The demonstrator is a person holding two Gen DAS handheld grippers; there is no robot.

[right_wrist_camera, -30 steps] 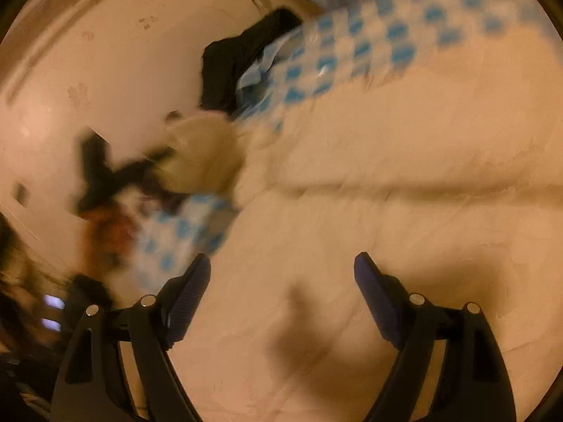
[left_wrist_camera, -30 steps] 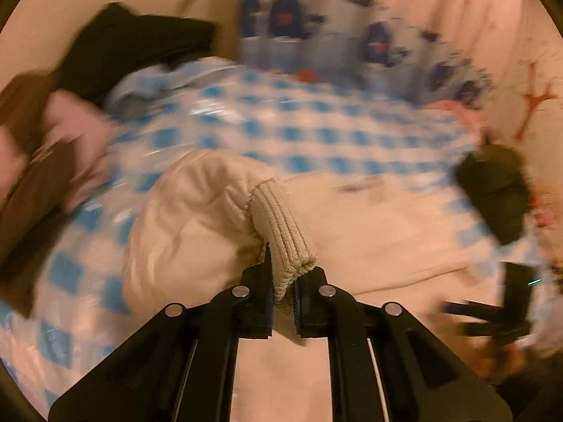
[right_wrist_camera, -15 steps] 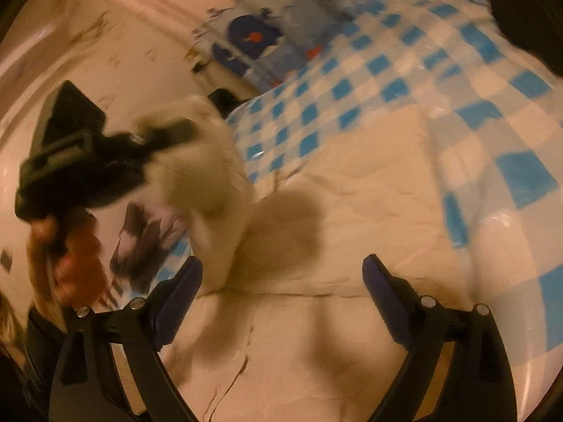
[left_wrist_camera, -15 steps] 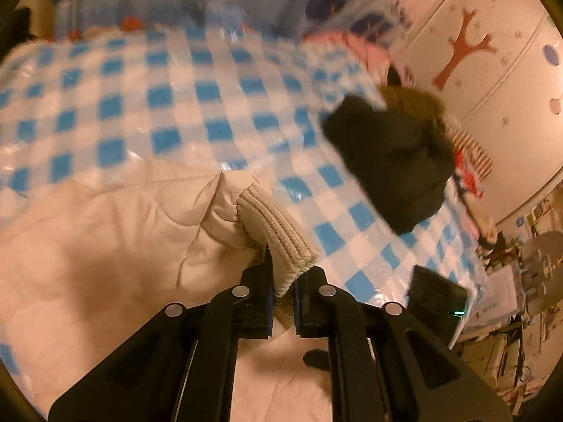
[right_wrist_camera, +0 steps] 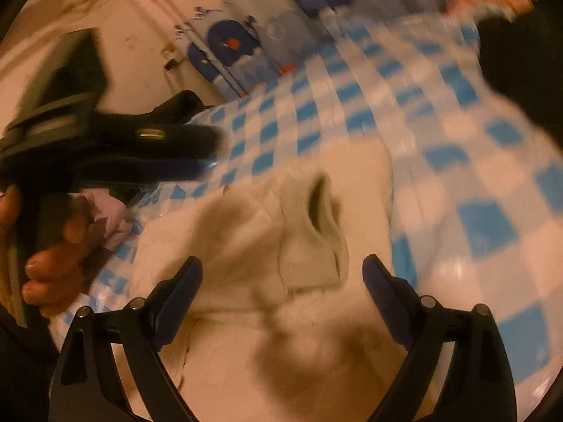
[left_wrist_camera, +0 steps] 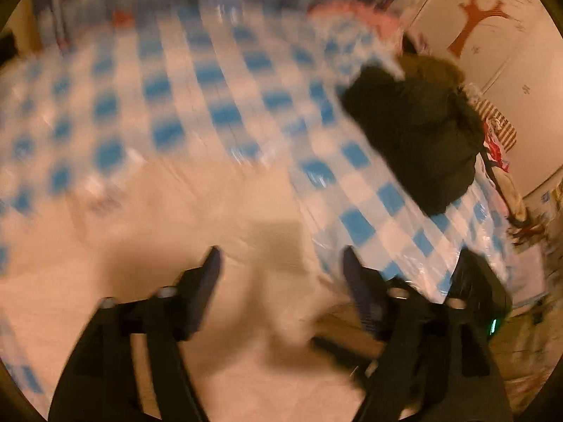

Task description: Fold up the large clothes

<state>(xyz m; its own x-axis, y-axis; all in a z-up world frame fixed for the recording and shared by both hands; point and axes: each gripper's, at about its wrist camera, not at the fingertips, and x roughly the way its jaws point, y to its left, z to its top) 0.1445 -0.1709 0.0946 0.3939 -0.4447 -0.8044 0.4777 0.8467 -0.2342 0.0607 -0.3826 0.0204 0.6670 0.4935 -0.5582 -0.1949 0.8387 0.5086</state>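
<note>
Right wrist view: cream jacket (right_wrist_camera: 267, 246) lies flat on checked bed cover (right_wrist_camera: 457, 176), sleeve cuff (right_wrist_camera: 323, 207) folded onto body.
Cuff bearing: just ahead of right hand-held gripper (right_wrist_camera: 281, 285), jaws apart, empty.
Left hand-held gripper (left_wrist_camera: 281, 267): jaws just opened, nothing between.
Room: black garment (left_wrist_camera: 415, 133) right; cover beyond clear.

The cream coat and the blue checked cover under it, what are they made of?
The cream coat looks like soft, matte padded fabric: it creases and shows stitched seams, and its cuff looks like thicker cloth, though blur hides the weave. The blue checked cover looks like thin plastic sheeting, since it is glossy with bright glints and crinkles.
</note>
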